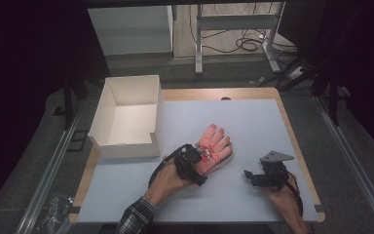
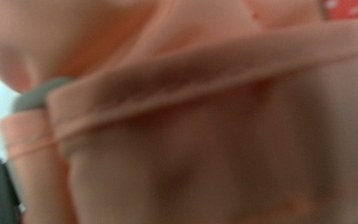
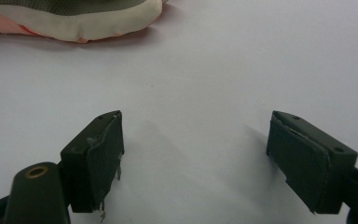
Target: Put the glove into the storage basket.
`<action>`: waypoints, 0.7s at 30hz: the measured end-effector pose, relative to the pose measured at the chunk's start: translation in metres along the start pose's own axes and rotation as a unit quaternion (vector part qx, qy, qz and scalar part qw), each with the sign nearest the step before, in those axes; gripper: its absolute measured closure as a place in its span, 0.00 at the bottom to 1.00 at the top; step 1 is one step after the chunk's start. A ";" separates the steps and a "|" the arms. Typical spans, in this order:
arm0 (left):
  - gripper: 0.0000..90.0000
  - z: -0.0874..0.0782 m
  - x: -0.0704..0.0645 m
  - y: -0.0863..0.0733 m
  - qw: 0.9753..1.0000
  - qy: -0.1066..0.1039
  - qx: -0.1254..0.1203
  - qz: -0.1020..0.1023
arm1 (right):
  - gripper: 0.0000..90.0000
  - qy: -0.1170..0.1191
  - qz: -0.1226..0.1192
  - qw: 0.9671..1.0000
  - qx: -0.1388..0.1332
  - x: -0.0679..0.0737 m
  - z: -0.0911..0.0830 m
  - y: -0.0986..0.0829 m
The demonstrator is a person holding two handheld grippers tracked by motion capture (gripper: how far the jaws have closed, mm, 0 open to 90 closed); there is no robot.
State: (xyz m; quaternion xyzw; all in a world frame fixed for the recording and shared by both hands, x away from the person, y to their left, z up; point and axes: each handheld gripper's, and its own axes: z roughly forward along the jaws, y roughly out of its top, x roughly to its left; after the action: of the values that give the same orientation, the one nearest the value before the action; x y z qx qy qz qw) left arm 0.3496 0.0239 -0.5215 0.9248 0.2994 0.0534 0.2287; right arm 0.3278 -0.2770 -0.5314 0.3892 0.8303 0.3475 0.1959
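A salmon-pink glove (image 1: 215, 145) lies flat on the pale mat, fingers pointing away from me. My left gripper (image 1: 202, 162) is pushed in at its cuff. In the left gripper view blurred pink glove fabric (image 2: 205, 140) presses close to the camera. One black jaw stands at the far left edge, so the jaws stand wide apart with fabric between them. My right gripper (image 1: 251, 176) rests on the mat to the right of the glove. It is open and holds nothing (image 3: 196, 154). The glove's cream and grey edge (image 3: 84, 23) lies ahead of it.
An open white cardboard box (image 1: 126, 148) stands at the table's left side, close to the glove. The pale mat (image 1: 258, 122) covers a wooden table. Table legs and cables lie on the floor beyond the far edge.
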 end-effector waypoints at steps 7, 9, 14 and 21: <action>0.31 -0.008 -0.002 0.000 1.000 0.005 -0.003 0.003 | 0.21 0.000 0.000 1.000 0.000 0.000 0.000 0.000; 0.38 -0.011 -0.002 0.001 1.000 0.001 -0.003 0.007 | 0.21 0.000 0.000 1.000 0.000 0.000 0.000 0.000; 0.43 -0.018 0.002 0.003 1.000 -0.010 -0.005 0.008 | 0.21 0.000 0.000 1.000 0.000 0.000 0.000 0.000; 0.43 -0.033 0.010 0.012 1.000 -0.007 -0.017 -0.011 | 0.21 0.000 0.000 1.000 0.000 0.000 0.000 0.000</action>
State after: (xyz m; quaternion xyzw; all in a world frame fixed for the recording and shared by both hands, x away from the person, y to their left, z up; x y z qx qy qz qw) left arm 0.3560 0.0339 -0.4870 0.9178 0.3065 0.0495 0.2473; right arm 0.3279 -0.2771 -0.5314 0.3889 0.8306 0.3473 0.1958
